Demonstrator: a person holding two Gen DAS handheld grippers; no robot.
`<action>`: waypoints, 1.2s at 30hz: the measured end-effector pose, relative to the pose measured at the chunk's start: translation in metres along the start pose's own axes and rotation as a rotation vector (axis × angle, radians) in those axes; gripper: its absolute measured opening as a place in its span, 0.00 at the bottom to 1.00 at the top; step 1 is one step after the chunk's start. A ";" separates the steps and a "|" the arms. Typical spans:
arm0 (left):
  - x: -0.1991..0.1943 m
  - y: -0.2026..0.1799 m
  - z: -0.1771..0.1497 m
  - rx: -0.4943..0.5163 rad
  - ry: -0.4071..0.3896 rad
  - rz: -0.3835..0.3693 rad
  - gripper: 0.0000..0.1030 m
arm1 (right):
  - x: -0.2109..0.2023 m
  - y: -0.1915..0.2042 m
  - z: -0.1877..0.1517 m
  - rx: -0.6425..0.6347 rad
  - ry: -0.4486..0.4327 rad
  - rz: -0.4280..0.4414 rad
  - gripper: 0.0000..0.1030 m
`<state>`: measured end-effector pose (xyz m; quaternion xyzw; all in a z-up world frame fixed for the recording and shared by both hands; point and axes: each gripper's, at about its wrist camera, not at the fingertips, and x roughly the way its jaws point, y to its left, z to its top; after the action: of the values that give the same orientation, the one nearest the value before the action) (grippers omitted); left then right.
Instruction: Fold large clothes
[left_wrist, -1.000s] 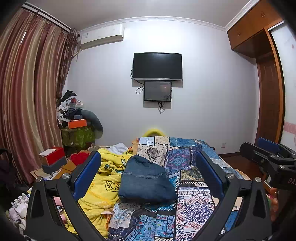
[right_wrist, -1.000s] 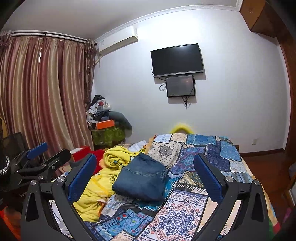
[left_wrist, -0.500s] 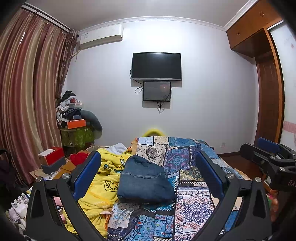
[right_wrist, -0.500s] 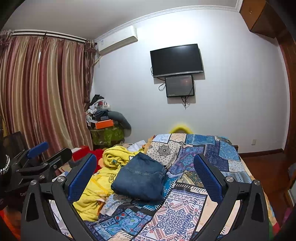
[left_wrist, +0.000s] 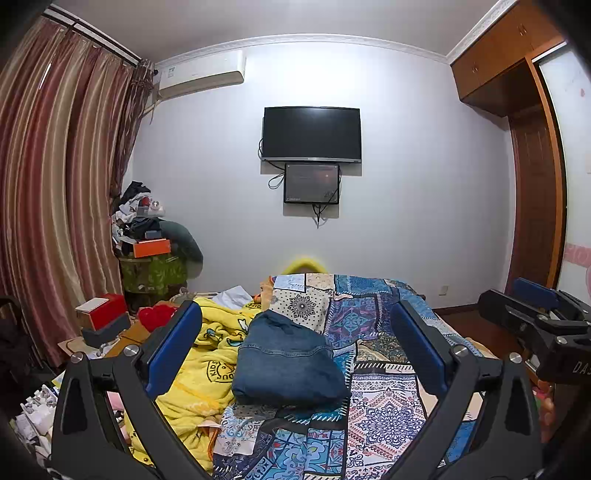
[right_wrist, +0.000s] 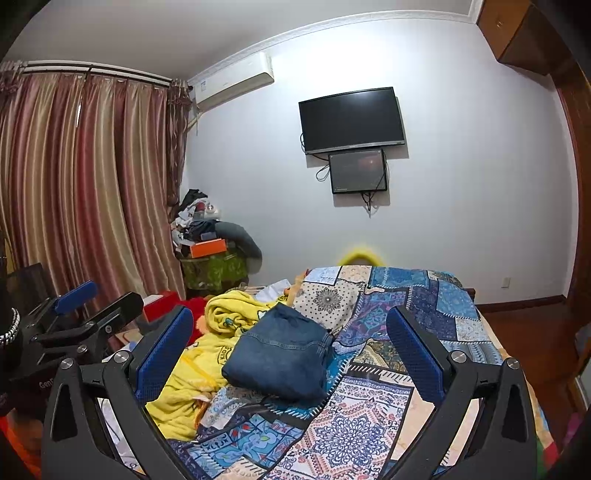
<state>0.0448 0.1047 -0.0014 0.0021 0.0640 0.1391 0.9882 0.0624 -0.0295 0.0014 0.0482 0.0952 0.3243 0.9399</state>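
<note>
Folded jeans (left_wrist: 288, 363) lay on patchwork bedspread (left_wrist: 380, 410), near middle of bed, touching yellow blanket (left_wrist: 205, 363) bunched on their left. Left tool (left_wrist: 295, 347) hovered above bed's near end, jaws wide, nothing between blue pads (left_wrist: 173, 347). Right tool (right_wrist: 290, 345) likewise wide and empty, jeans (right_wrist: 277, 356) seen framed between its pads. Containers: red box (left_wrist: 105, 314) with white lid sat on floor by curtain (left_wrist: 55, 206); orange box (left_wrist: 151, 247) topped cluttered pile in corner
</note>
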 end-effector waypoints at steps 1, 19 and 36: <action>0.000 0.000 0.000 0.000 0.000 0.000 1.00 | 0.000 0.000 0.000 -0.001 0.000 -0.001 1.00; 0.006 0.002 0.001 -0.015 0.032 -0.051 1.00 | 0.000 0.001 0.004 0.000 -0.001 -0.009 1.00; 0.009 -0.001 -0.002 -0.029 0.057 -0.097 1.00 | 0.005 0.001 0.002 0.009 0.007 -0.024 1.00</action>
<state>0.0533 0.1066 -0.0045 -0.0194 0.0902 0.0921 0.9915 0.0656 -0.0260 0.0024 0.0503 0.1007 0.3130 0.9431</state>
